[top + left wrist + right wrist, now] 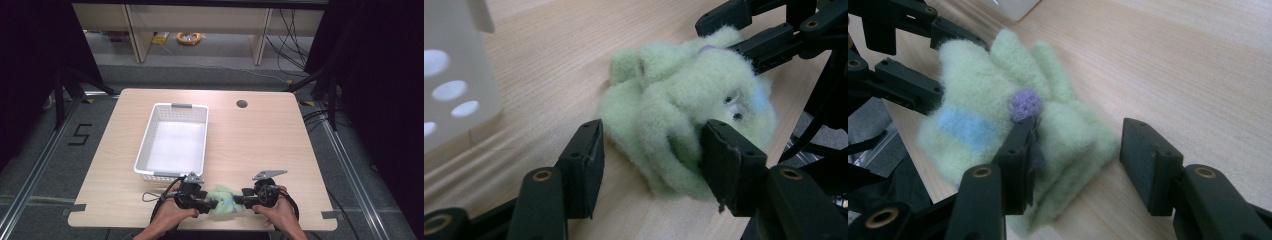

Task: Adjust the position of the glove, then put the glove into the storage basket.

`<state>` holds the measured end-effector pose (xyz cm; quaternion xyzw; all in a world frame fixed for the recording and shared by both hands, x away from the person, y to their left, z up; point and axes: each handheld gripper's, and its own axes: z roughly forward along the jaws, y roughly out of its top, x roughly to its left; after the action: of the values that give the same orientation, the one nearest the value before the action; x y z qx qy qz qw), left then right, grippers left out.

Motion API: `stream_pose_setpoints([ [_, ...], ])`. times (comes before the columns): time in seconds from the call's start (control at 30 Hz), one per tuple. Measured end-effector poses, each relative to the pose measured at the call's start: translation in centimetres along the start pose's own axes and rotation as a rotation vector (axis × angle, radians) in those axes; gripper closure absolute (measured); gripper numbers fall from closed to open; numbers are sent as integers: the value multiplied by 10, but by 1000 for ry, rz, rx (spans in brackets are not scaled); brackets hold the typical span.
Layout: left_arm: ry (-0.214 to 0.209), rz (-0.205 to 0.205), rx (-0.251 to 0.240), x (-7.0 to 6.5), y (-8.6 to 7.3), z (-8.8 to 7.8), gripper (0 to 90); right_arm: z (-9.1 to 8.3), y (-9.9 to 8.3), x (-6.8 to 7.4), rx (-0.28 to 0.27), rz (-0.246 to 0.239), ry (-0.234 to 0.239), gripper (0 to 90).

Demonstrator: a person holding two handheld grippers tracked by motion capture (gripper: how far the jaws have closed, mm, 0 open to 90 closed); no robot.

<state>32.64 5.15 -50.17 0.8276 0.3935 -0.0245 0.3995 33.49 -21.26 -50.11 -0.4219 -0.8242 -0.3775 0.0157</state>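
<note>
Green fluffy glove (pixel 223 201) flat on worktop (pixel 260 135) between both grippers, left fingers (pixel 585 165) and right fingers (pixel 1020 160) apart, straddling opposite ends, unclamped.

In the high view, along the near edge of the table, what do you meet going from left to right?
Left hand → left claw → fluffy green glove → right claw → right hand.

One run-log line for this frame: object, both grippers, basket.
object: green fuzzy glove on table near edge | left gripper: open, straddling glove | right gripper: open, straddling glove | white basket: empty
</note>
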Motion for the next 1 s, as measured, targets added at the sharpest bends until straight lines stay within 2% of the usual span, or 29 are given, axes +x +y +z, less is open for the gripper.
stream_pose_setpoints([
  [0.13,-17,19,14,-2,1,3,475,1,-1,-2,-2,11,20,515],
  [0.3,-20,2,6,-2,0,6,493,1,-2,-2,-5,14,26,520],
  [0.33,-37,2,14,-1,0,6,502,1,-2,-3,-9,15,35,521],
  [0.37,-40,0,13,-1,0,6,517,0,-3,0,2,45,31,523],
  [0.47,-43,18,18,-2,0,5,576,1,-3,-2,0,37,40,526],
  [0.57,-60,3,19,0,-1,6,590,2,-3,-4,-2,41,36,526],
  [0.6,-60,-24,5,0,-2,7,590,2,-3,-5,-3,41,42,526],
  [0.7,-82,-13,23,3,-2,6,614,3,-3,-5,-3,42,48,534],
  [0.77,-90,-31,11,3,-3,7,642,3,-4,-5,-2,51,65,553],
  [0.8,-85,-37,-2,2,-4,7,661,3,-4,-6,1,54,60,567],
  [0.87,-80,-32,13,2,-3,6,693,3,-4,-6,1,55,70,581],
  [0.9,-105,-42,2,3,-4,7,703,3,-4,-7,-2,49,97,616],
  [0.97,-107,-42,-2,3,-4,7,713,4,-4,-7,-6,43,107,646],
  [1.0,-101,-58,-28,3,-5,8,718,3,-4,-7,-4,48,113,660],
])
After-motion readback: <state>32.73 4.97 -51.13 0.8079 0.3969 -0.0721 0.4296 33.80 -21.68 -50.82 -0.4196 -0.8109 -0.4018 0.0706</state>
